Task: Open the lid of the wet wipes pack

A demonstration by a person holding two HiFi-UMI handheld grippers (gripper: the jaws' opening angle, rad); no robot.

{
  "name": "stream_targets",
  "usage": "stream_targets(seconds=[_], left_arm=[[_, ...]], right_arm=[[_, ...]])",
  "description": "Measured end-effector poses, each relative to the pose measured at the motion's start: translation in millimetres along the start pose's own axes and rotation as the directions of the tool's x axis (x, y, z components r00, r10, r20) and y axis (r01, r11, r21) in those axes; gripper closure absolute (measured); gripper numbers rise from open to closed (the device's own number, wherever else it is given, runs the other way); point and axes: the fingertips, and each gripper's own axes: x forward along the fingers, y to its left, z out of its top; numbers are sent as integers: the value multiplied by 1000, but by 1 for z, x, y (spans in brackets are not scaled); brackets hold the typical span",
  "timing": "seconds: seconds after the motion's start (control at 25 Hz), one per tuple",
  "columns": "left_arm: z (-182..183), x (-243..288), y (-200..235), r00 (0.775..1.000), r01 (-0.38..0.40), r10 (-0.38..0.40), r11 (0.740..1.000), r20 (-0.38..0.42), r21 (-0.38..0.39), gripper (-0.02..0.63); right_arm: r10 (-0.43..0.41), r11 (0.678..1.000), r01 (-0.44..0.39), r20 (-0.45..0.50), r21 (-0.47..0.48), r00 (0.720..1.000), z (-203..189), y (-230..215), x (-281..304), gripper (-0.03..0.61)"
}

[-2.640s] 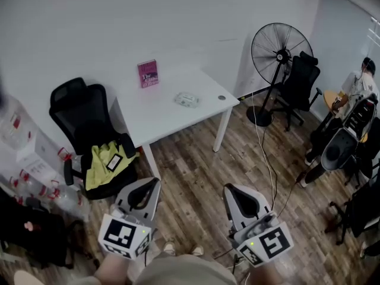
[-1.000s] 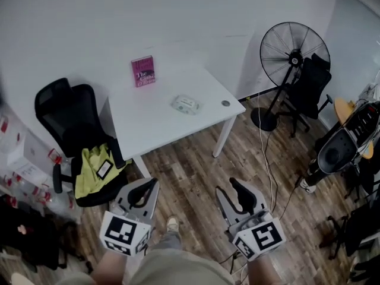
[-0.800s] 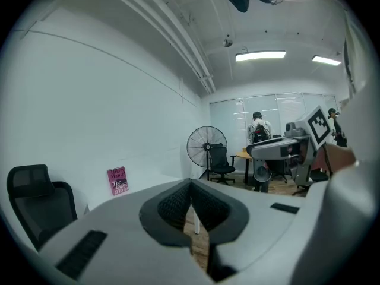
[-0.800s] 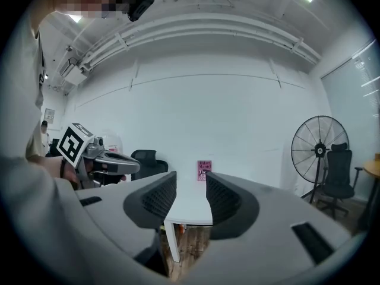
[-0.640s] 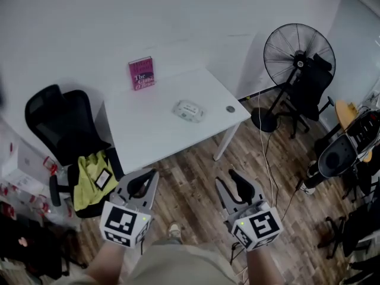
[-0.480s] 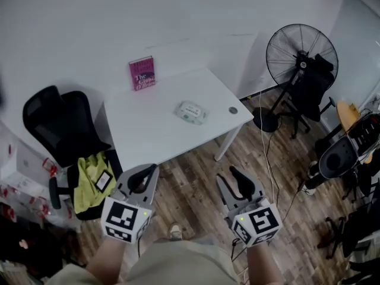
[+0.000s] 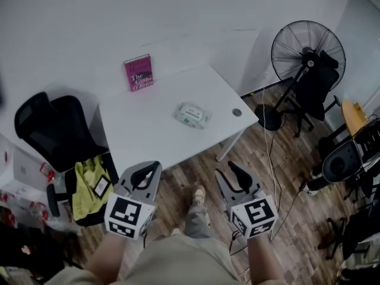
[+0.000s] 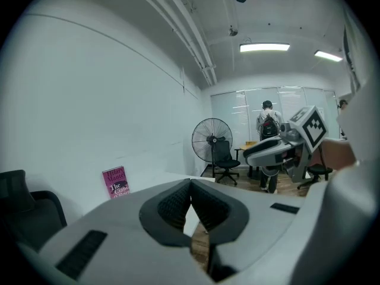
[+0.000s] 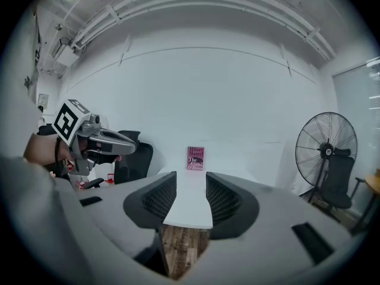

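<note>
Hovering before table (image 7: 148, 126) with wipes pack (image 7: 192, 114): left claw (image 8: 190, 184) pressed together, right claw (image 9: 190, 179) spread.

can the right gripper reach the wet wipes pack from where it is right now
Probably not yet. The right gripper, jaws apart, hangs over the floor short of the table, while the wet wipes pack lies mid-table. Nothing stands between them, so stepping closer should do.

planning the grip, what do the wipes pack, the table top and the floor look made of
Wet wipes pack: probably soft plastic film, going by its pale, pillowy shape. Table: smooth matt white top, likely laminate. Floor: brown planks with visible grain; wood or wood-look vinyl, cannot tell.
</note>
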Motion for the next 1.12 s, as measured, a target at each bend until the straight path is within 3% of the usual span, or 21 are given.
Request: stream_targets(seconds=[0.2, 0.56, 0.88, 1.12], left_arm=[[-8, 47, 15, 999, -10, 11, 1000, -37, 4, 592], [-24, 170, 66, 985, -65, 61, 998, -158, -22, 592], [-50, 267, 105, 952, -129, 111, 991, -286, -44, 592], [-81, 322, 129, 918, -149, 114, 987, -379, -64, 592]], right_arm=[[30, 1000, -30, -12, 3, 999, -14, -32, 45, 408], [132, 991, -135, -130, -19, 983, -37, -113, 168, 408], [229, 966, -251, -252, -56, 940, -68, -176, 265, 408], [310, 917, -371, -323, -144, 894, -86, -184, 324, 408]])
